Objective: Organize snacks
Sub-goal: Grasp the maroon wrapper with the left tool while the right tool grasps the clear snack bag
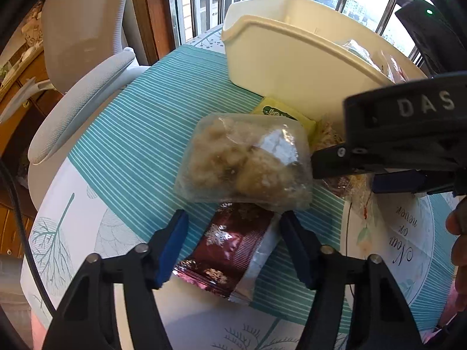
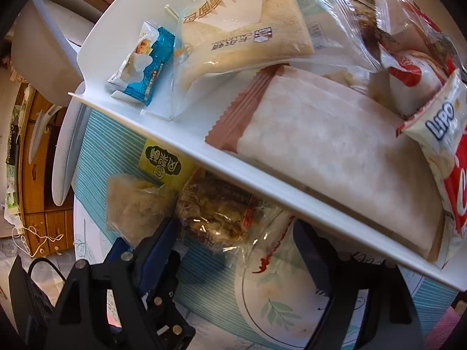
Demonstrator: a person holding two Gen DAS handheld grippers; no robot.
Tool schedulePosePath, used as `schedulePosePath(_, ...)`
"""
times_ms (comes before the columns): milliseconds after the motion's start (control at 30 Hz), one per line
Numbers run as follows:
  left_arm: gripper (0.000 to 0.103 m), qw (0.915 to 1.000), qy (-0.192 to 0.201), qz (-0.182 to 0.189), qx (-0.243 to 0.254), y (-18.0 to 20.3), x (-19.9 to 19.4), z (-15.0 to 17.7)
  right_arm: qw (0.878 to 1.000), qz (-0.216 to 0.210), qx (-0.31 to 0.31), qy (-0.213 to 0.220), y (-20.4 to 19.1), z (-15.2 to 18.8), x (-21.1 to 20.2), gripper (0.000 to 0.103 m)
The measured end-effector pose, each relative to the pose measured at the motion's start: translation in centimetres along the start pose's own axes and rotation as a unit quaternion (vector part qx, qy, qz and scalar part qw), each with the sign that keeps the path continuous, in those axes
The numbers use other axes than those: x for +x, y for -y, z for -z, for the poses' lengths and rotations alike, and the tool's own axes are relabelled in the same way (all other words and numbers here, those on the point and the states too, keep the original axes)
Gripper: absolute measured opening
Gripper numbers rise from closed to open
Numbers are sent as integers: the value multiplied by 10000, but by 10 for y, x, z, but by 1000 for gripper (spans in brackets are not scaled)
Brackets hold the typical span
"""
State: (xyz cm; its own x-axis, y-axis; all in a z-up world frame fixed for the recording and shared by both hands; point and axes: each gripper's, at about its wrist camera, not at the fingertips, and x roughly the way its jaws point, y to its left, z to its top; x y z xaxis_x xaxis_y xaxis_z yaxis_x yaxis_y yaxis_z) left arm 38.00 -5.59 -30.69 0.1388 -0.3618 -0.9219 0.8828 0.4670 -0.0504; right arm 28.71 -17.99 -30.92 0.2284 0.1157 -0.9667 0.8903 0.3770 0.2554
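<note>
Straddling the maroon packet (image 1: 233, 248) with our spread left tool (image 1: 233, 246), we risk snagging the clear bag (image 1: 242, 160); our right tool (image 2: 233, 250), spread, crowds the bin (image 2: 262, 186).

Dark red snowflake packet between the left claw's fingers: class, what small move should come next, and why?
Probably close the left claw on the dark red snowflake packet. The open blue fingers already straddle it on the tablecloth, while the cream bin behind holds other snacks.
</note>
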Motion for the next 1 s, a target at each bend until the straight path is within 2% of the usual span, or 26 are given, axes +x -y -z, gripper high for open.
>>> schedulePosePath(133,44,9999,37,114,58,5,-6,9,9999,132,-98,-16,-6,1,3,82)
schedulePosePath(233,38,9995,32,283,-103,4,-10,16,9999,127,-103,39,-7,2,6,80)
schedulePosePath(567,37,9949,-14,296,-960,10,-23,39,9988,34,-469,150,-5,-1,2,69)
schedulePosePath(733,37,9899,-98,274,-1387,15,-34,65,9961,-26,-833,271,-9,5,2,66)
schedulePosePath(900,37,9816,-162,152,-1894,17,-47,91,9929,-136,-1148,262,-10,9,3,64)
schedulePosePath(1000,37,9736,-87,126,-2277,20,-60,107,9916,-194,-1263,213,-8,12,3,64)
